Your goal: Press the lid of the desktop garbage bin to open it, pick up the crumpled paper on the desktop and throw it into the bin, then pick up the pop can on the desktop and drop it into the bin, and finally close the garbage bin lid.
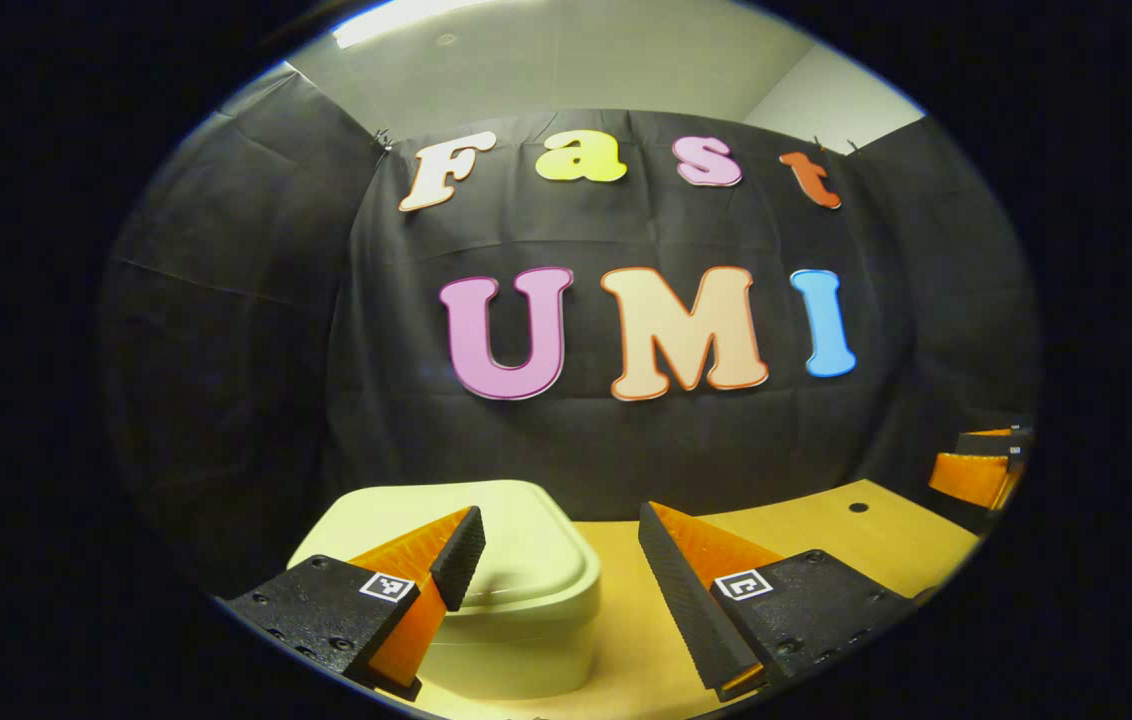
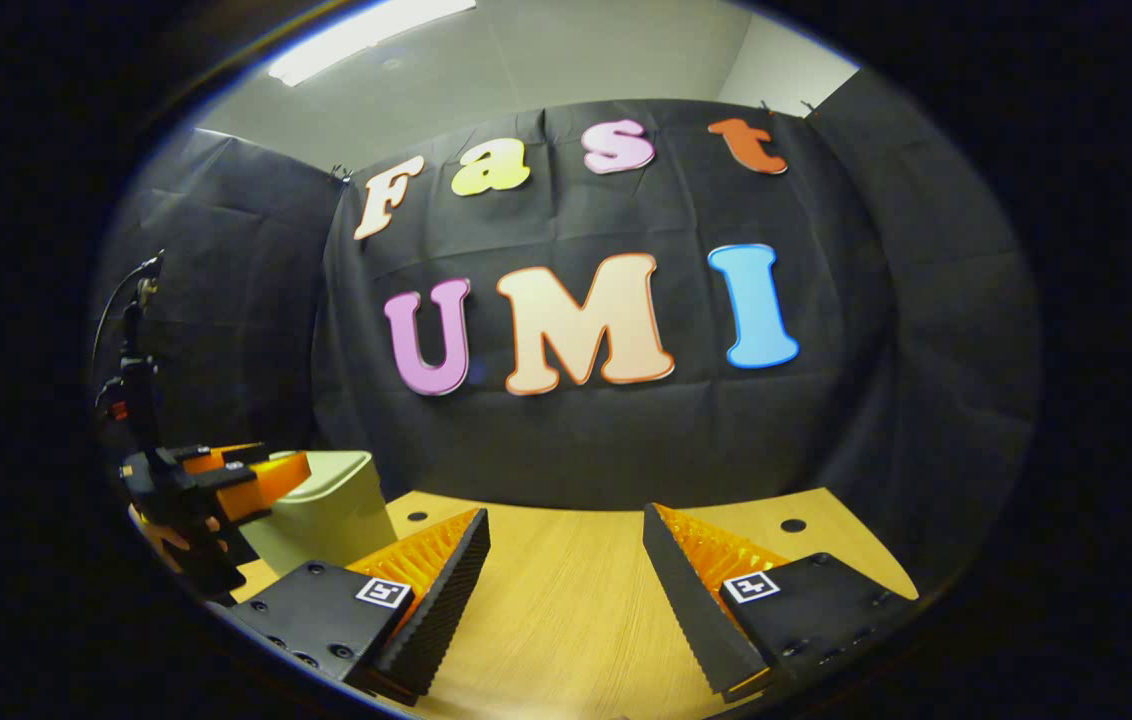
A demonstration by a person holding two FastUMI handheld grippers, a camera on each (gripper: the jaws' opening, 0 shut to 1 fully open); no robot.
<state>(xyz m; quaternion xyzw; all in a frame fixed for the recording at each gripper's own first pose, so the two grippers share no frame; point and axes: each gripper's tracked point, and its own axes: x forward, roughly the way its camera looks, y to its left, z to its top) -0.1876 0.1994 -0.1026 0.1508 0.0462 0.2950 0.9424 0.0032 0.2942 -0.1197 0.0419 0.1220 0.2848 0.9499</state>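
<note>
The pale green garbage bin point(image 1: 516, 580) stands on the wooden desktop just ahead of my left gripper point(image 1: 561, 550), with its lid down. That gripper is open; its left finger hangs over the lid and its right finger stands off to the bin's right. In the right gripper view the same bin point(image 2: 326, 510) sits at the far left with the left gripper point(image 2: 226, 480) above it. My right gripper point(image 2: 566, 545) is open over bare desktop, nothing between its fingers.
The wooden desktop point(image 2: 566, 620) stretches ahead to the black cloth wall, with small dark holes point(image 2: 793, 525) near its back edge. In the left gripper view, the right gripper point(image 1: 981, 470) shows at the far right edge.
</note>
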